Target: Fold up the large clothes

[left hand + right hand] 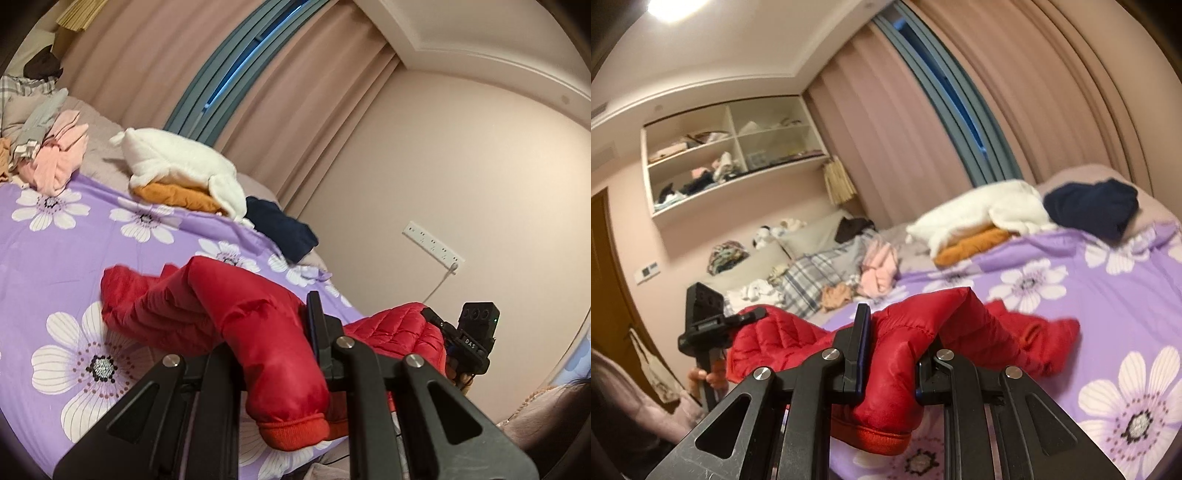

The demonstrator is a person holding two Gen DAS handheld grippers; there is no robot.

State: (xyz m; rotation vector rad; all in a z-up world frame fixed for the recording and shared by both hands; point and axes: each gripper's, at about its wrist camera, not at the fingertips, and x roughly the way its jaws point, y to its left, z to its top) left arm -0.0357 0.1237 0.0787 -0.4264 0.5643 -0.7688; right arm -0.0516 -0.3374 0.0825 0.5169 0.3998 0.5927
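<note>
Red padded jacket: raised above near edge of bed; left claw and right claw each clamped on a cuffed sleeve. Purple sheet beyond lies open; folded clothes line far edge.

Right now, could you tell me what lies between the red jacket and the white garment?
Only bare purple floral bedspread separates red jacket from white garment, clearest in the left wrist view.

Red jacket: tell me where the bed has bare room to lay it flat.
The purple flowered sheet lies bare between the red jacket and the white and orange stack, and on the near side by the big flower. It is crowded at the far edge with the navy garment and toward the pillows, where the pink clothes pile up.
</note>
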